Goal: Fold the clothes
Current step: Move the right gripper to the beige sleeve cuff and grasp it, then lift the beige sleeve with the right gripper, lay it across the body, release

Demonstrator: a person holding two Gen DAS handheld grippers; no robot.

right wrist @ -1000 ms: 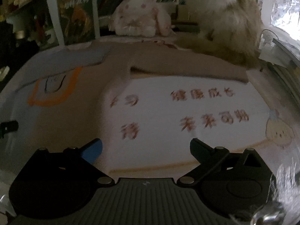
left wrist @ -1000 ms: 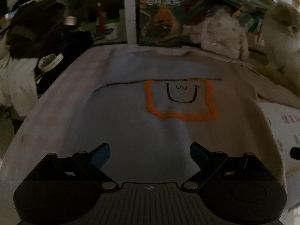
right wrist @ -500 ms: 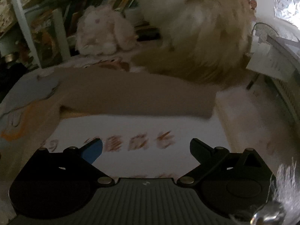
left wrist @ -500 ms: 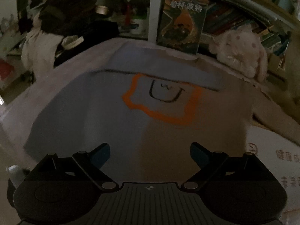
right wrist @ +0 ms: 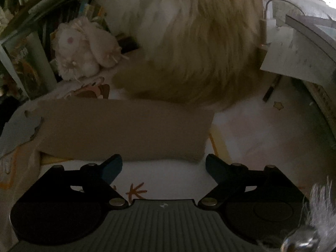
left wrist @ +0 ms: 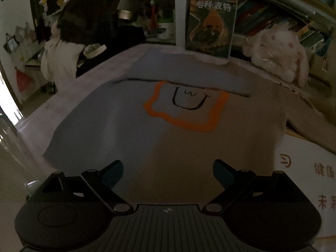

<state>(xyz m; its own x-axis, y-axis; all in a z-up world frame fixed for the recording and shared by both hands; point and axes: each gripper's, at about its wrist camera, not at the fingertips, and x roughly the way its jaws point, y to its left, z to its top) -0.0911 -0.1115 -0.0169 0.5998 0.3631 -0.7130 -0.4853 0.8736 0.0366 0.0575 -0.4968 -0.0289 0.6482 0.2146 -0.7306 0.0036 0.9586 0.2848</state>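
A half blue, half beige sweater [left wrist: 130, 138] with an orange-framed smiley lies flat on the table. Its blue sleeve [left wrist: 189, 79] is folded across the chest. My left gripper [left wrist: 168, 171] hovers open over the hem, holding nothing. In the right wrist view the beige sleeve [right wrist: 126, 130] stretches out to the right, its cuff end just ahead of my right gripper [right wrist: 163, 166], which is open and empty.
A fluffy cat [right wrist: 189, 42] sits directly behind the beige sleeve. A pink plush rabbit [left wrist: 279, 50] and a book [left wrist: 212, 23] stand at the back by shelves. Dark clothes [left wrist: 84, 21] pile at the left. White printed table cover [right wrist: 168, 180] lies under the gripper.
My right gripper has swung right and forward from the printed cover to the beige sleeve's cuff, close to the cat. The left gripper has shifted left along the hem. Both stayed open.
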